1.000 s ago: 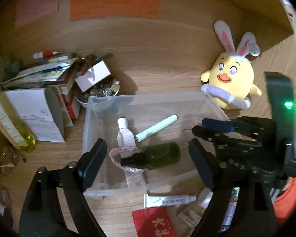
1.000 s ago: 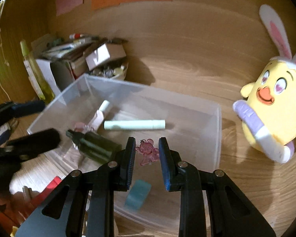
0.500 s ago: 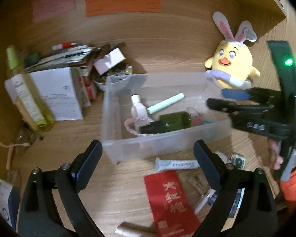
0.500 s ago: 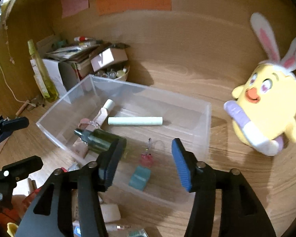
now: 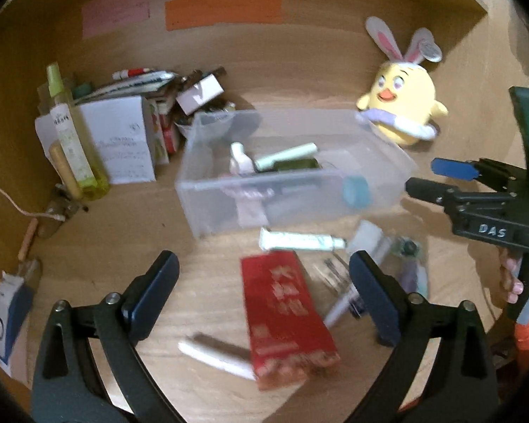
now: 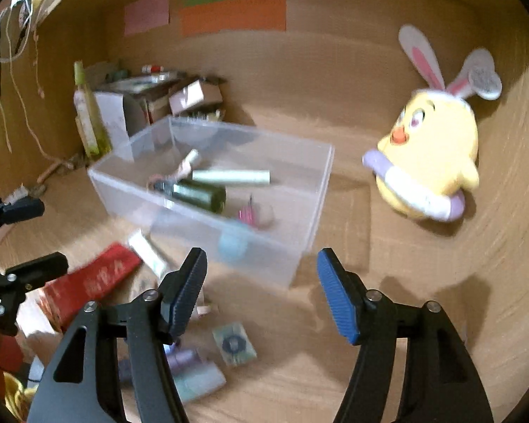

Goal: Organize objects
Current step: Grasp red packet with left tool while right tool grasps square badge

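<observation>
Both tongs empty, left tongs [image 5: 264, 282] spread wide over the flat red paper packet [image 5: 287, 317], right tongs [image 6: 261, 289] just opening beside the clear plastic bin [image 6: 314, 190] on the wooden desk [image 6: 335, 370]; hasty reach into blurred clutter risks scattering loose items

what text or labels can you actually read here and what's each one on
"DAS": raised letters on the body of the right gripper, seen from the left wrist.
Red packet: large gold characters, too blurred to read.
White tube, tall yellow bottle, white paper box: print too small.
Wall notes: unreadable.
</observation>
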`<state>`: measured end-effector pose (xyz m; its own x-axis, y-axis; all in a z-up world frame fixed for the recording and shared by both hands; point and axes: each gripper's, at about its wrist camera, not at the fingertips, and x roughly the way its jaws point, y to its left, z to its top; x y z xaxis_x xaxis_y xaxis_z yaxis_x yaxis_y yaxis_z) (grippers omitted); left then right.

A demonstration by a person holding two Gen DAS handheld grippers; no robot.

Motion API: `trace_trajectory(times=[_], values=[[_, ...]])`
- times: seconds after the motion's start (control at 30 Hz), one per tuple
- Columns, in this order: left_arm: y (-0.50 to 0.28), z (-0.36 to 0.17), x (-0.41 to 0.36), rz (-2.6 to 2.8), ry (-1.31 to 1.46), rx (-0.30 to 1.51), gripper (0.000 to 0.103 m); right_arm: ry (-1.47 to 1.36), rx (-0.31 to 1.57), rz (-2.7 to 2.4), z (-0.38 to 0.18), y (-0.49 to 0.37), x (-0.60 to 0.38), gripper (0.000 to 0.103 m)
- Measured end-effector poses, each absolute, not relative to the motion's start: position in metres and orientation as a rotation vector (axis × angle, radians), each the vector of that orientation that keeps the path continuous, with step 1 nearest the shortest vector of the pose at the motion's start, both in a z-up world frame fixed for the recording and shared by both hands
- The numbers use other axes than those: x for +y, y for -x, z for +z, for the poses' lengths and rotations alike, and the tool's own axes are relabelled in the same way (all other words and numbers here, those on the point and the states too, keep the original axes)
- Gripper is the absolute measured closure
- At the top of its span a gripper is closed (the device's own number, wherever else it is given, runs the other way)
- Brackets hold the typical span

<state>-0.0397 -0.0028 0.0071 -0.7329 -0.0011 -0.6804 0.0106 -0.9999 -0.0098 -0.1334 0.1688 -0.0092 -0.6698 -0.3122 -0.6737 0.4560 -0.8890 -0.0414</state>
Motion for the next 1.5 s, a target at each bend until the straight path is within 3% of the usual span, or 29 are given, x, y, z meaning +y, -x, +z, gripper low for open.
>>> trace_trajectory(times=[0.7,0.87,1.0,1.13,1.5], values=[[0.016,-0.047,0.012,-2.826,-1.263,0.02,0.005,-1.146,0.3,-2.397,-0.065,0.116,0.187,0.044],[0.016,-0.046,0.011,-2.838,-1.196,-0.001,0.005,-1.161,0.308,-2.37,-0.068,0.12,0.18,0.061],[0.016,-0.045,0.01,-2.846,-1.187,-0.024,0.029,-1.164,0.327,-2.365,-0.07,0.121,0.175,0.08],[0.018,-0.046,0.007,-2.851,-1.206,0.009,0.046,-1.154,0.324,-2.385,-0.068,0.12,0.176,0.081],[0.004,-0.018,-0.002,-2.915,-1.101,0.088,0.046,-1.111,0.183,-2.455,-0.056,0.117,0.2,0.081]])
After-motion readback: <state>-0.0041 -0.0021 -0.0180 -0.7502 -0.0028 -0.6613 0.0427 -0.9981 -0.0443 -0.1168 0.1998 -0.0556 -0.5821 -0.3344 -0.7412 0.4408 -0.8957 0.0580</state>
